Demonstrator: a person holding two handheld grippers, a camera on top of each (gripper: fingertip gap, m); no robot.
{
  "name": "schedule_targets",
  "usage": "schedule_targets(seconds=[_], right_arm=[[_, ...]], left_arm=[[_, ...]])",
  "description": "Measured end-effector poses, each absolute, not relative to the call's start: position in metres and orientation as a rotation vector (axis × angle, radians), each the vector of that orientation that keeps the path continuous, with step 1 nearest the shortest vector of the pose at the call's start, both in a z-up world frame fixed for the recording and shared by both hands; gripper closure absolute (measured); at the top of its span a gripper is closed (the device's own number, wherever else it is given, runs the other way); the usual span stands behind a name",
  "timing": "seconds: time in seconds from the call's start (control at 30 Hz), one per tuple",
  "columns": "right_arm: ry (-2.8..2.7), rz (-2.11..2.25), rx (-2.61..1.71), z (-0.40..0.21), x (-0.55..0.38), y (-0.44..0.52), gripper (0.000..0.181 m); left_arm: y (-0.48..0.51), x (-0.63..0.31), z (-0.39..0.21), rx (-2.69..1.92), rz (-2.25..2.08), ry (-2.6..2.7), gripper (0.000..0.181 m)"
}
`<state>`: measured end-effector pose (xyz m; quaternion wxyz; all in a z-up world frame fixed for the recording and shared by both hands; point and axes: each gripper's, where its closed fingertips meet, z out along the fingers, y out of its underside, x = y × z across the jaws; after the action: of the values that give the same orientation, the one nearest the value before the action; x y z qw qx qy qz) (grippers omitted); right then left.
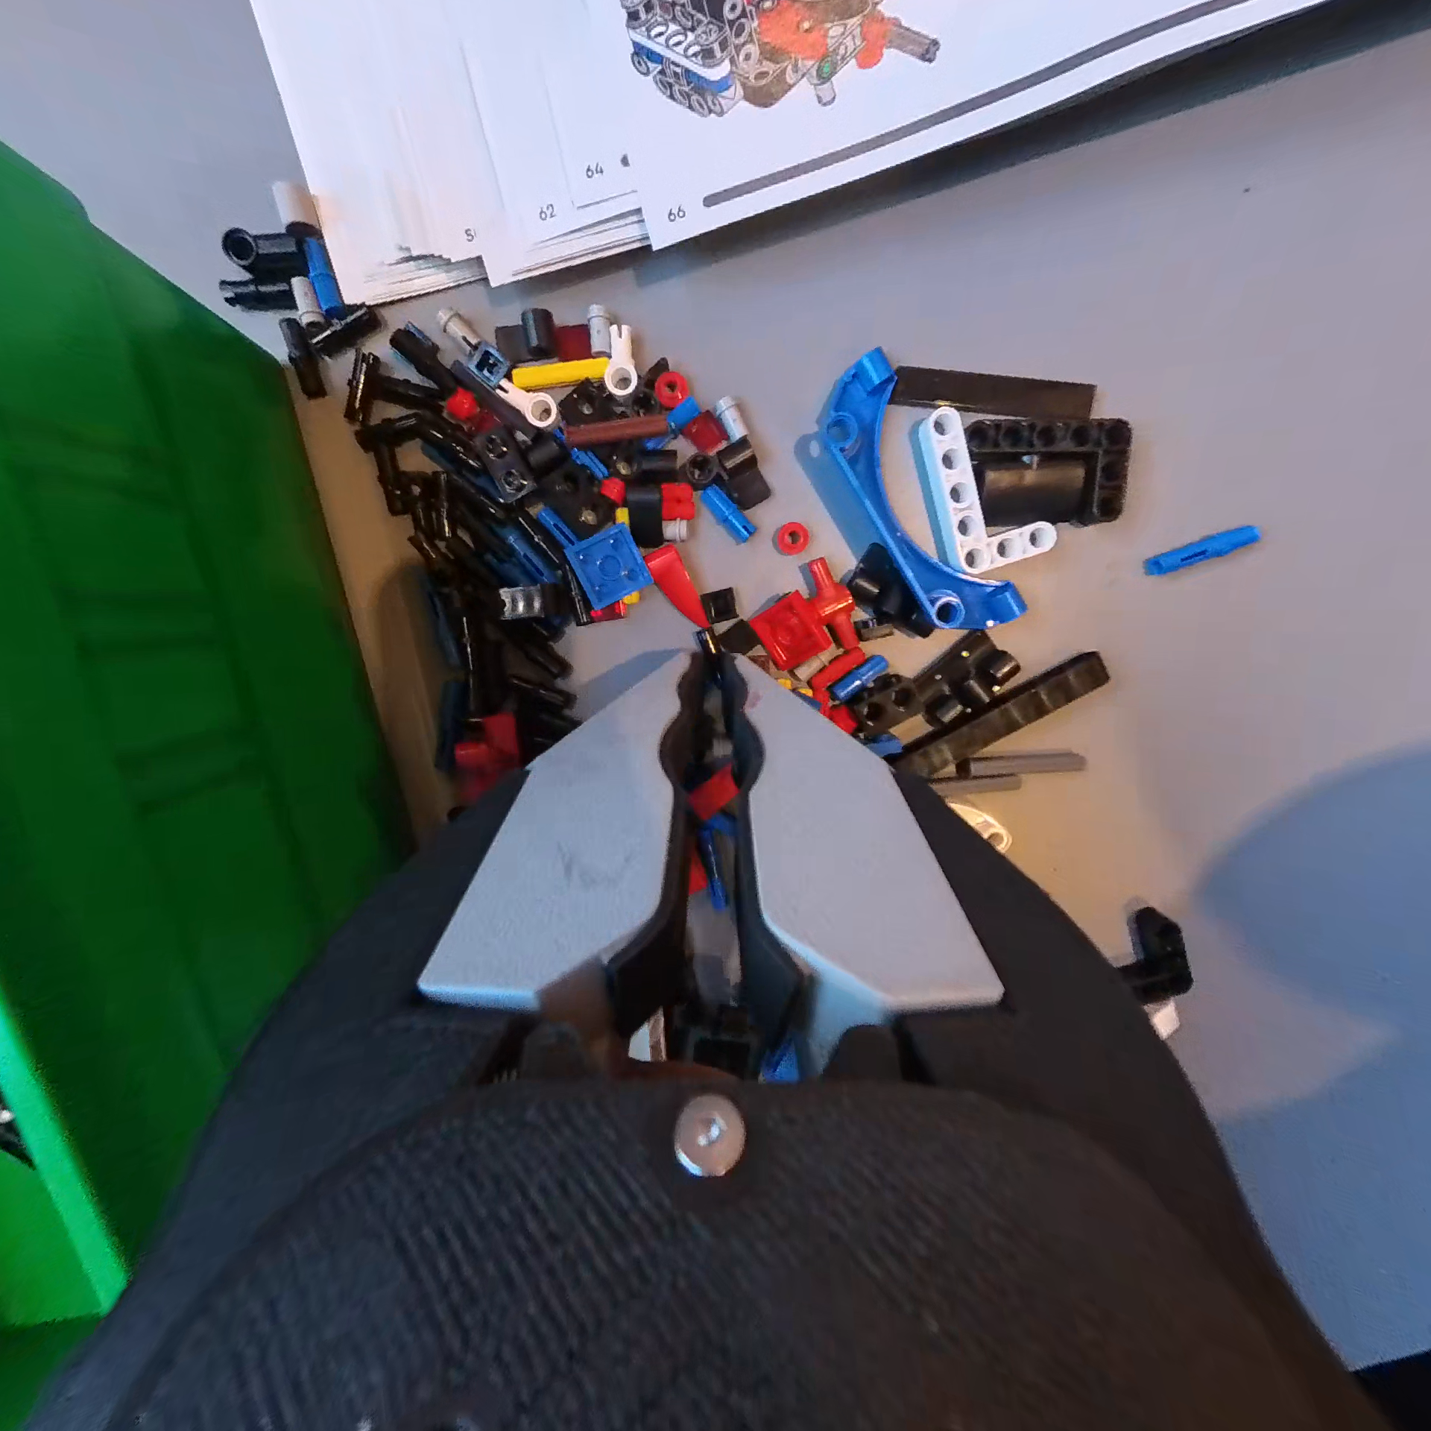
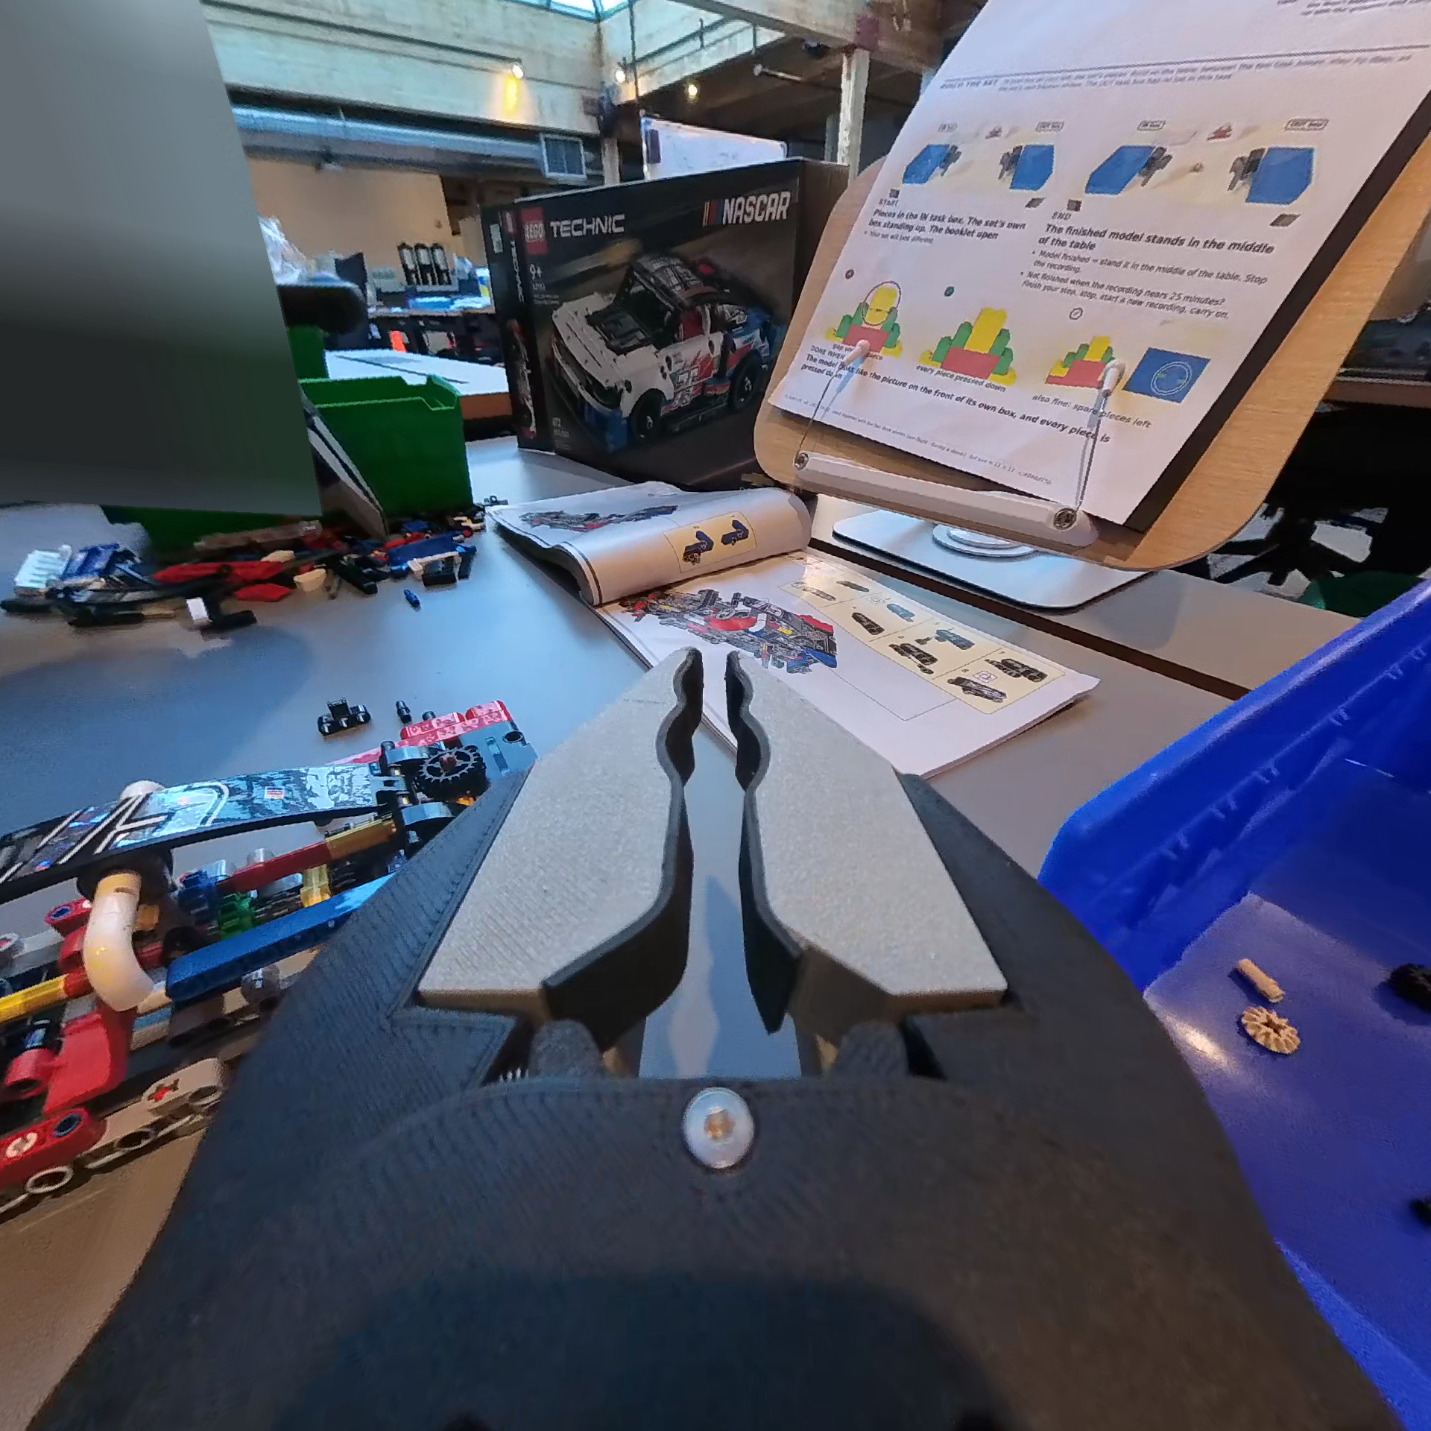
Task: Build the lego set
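In the left wrist view my left gripper (image 1: 708,654) reaches down into a pile of loose Lego parts (image 1: 542,480) on the grey table (image 1: 1200,294). Its fingertips are shut on a small black pin (image 1: 705,641) at the pile's near edge, next to a red square plate (image 1: 790,631). In the right wrist view my right gripper (image 2: 714,667) hovers over the table with only a narrow slit between its tips and nothing in it. The partly built car model (image 2: 232,852) lies to its left. The open instruction booklet (image 2: 890,658) lies just beyond its fingertips.
A green bin (image 1: 155,619) stands left of the pile; a blue arch piece (image 1: 890,495) and black beams (image 1: 1007,705) lie right. A blue bin (image 2: 1278,890) holding small tan parts (image 2: 1270,1028) stands at right. The set's box (image 2: 658,310) and a sheet stand (image 2: 1084,271) stand behind. Across from one pair of fingers to the other is roughly 50 cm.
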<state>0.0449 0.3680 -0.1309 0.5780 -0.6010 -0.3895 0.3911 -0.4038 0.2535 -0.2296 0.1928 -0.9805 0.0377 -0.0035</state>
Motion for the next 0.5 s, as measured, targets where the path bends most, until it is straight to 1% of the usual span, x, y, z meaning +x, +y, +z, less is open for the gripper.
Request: schedule_targets(seconds=[0.1,0.3,0.5], right_arm=[[-0.906,0.925,-1.407,-0.130,0.045,0.368,0.179],[-0.913,0.924,-1.407,-0.131,0.043,0.367,0.179],[-0.905,0.932,-1.408,-0.130,0.044,0.367,0.180]], left_arm=[[0.252,-0.402,-0.233,-2.761,-0.030,0.108,0.177],[0.252,-0.409,-0.232,-2.766,0.031,0.134,0.178],[0.252,-0.401,-0.189,-2.672,0.120,0.198,0.178]])
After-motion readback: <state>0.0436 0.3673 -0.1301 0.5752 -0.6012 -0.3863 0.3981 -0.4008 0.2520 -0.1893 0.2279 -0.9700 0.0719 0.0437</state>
